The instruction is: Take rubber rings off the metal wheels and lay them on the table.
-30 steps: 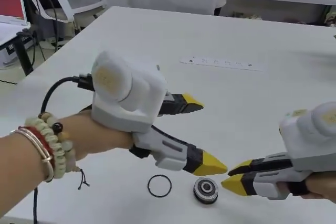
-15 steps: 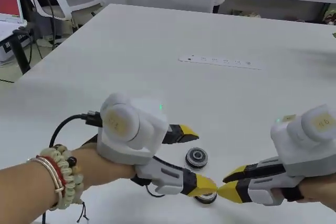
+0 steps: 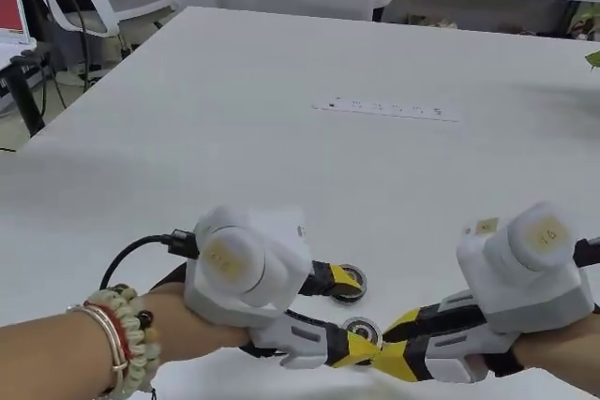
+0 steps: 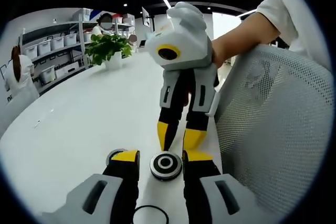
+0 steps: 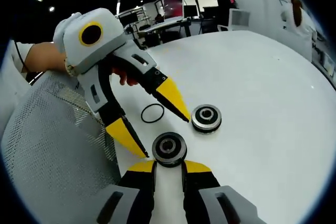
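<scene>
Near tabletop (image 3: pixel 281 91) edge, your left gripper (image 4: pixel 161 157) jaws straddling metal wheel (image 5: pixel 169 149), wide, empty; right gripper (image 5: pixel 169 166) jaws slightly parted, empty. Prying unclamped, you're risking wheel skidding off.

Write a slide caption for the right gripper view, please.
Right gripper and open left gripper meet at a metal wheel; second wheel and loose rubber ring lie beside.

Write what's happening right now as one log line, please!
left gripper: open, jaws either side of near wheel | right gripper: open, tips at same wheel | second wheel: untouched | rubber ring: flat on table
</scene>
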